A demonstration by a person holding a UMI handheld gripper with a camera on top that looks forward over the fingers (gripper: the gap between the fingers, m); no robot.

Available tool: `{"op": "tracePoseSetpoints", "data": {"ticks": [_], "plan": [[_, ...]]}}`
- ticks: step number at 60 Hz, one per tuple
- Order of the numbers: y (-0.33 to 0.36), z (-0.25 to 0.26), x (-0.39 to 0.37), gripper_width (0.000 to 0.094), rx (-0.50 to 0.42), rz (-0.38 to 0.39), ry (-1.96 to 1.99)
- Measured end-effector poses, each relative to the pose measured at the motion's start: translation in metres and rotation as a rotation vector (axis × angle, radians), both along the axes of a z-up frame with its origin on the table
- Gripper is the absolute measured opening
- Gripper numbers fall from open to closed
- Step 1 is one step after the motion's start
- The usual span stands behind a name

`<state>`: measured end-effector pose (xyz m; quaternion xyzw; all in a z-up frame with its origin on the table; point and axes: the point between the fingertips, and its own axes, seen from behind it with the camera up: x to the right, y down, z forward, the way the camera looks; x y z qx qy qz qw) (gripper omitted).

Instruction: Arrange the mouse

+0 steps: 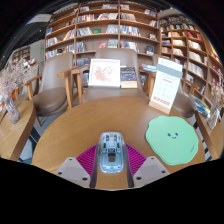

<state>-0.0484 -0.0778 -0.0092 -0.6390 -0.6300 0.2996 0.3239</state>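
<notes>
mouse (111, 151) between tool (111, 166) fingers, bookshelves (100, 30) full

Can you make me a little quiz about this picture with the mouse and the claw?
1. True or false: the mouse sits between the claw's two fingers.
2. What colour is the smiley-face mat beside the mouse on the round wooden table?
A. green
B. red
C. blue
3. What fills the room beyond the table?

Key
1. True. It is between the pink pads, and I cannot tell whether they press on it.
2. A, green.
3. Bookshelves full of books, with chairs and standing display cards nearer the table.
</notes>
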Motion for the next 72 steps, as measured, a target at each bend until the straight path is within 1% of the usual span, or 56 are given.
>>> {"op": "tracePoseSetpoints", "data": {"ticks": [3, 6, 11, 16, 19, 21, 27, 31, 40, 50, 56, 58, 59, 63, 65, 66, 72], "plan": [[-0.003, 0.017, 0.000, 0.0411, -0.016, 0.019, 0.025], [0.002, 0.035, -0.001, 0.0411, -0.012, 0.031, 0.048], [0.017, 0.079, -0.001, 0.0410, -0.017, 0.048, 0.112], [0.044, 0.117, -0.002, 0.0412, -0.046, 0.059, 0.158], [0.071, 0.126, -0.003, 0.0410, -0.061, 0.063, 0.171], [0.095, 0.129, -0.005, 0.0411, -0.058, 0.049, 0.181], [0.174, 0.111, -0.016, 0.0410, -0.001, -0.051, 0.171], [0.215, 0.085, -0.020, 0.0409, -0.003, -0.095, 0.143], [0.245, 0.033, -0.024, 0.0412, -0.031, -0.118, 0.086], [0.246, 0.000, -0.022, 0.0439, -0.038, -0.088, 0.044], [0.241, -0.001, -0.025, 0.0487, -0.040, -0.075, 0.052], [0.240, -0.001, -0.024, 0.0524, -0.045, -0.074, 0.047], [0.240, 0.000, -0.023, 0.0565, -0.046, -0.077, 0.046], [0.239, 0.010, -0.018, 0.0781, -0.055, -0.089, 0.055], [0.238, 0.018, -0.014, 0.0847, -0.057, -0.097, 0.062], [0.237, 0.023, -0.011, 0.0860, -0.057, -0.099, 0.066], [0.229, 0.058, 0.022, 0.0862, -0.048, -0.112, 0.086]]}}
